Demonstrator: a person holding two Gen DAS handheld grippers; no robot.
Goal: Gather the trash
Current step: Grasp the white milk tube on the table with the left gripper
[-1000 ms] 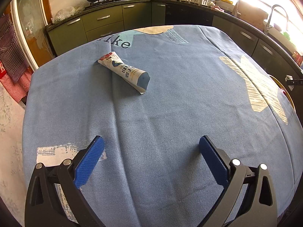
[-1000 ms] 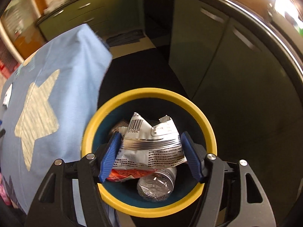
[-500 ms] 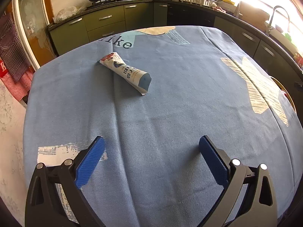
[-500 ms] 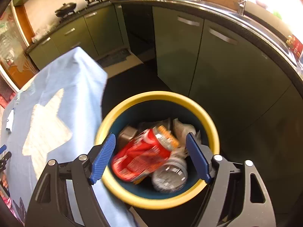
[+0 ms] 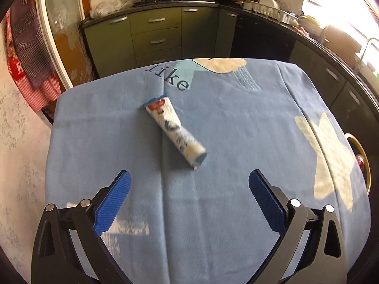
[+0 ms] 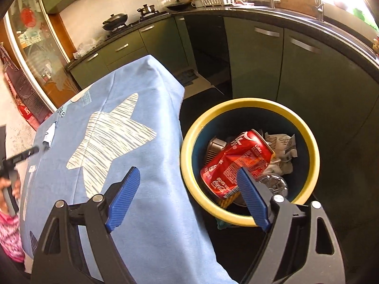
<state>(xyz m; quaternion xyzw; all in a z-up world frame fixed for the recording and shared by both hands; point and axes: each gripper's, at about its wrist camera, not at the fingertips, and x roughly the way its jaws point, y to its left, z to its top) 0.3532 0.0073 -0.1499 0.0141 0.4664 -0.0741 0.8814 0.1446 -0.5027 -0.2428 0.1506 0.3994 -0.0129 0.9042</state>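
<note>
A rolled white, blue and red wrapper (image 5: 174, 131) lies on the blue tablecloth (image 5: 236, 123), ahead of my left gripper (image 5: 188, 187), which is open and empty above the cloth. My right gripper (image 6: 188, 184) is open and empty, above the table's right edge and the yellow-rimmed bin (image 6: 305, 132). The bin holds a crushed red cola can (image 6: 234, 163), crumpled white wrappers (image 6: 283, 144) and a metal can (image 6: 272, 182). The bin's rim also shows in the left wrist view (image 5: 363, 156). The wrapper shows small in the right wrist view (image 6: 49, 133).
The bin stands on a dark floor beside the table. Green kitchen cabinets (image 6: 272, 54) run behind it, with a stove, pans and a dish rack on the counter. A glass cabinet and hanging cloths (image 5: 30, 54) are to the left.
My right gripper has let go of the silver wrapper into the bin, opened, and pulled up and left toward the table. My left gripper has moved closer to the rolled wrapper.
</note>
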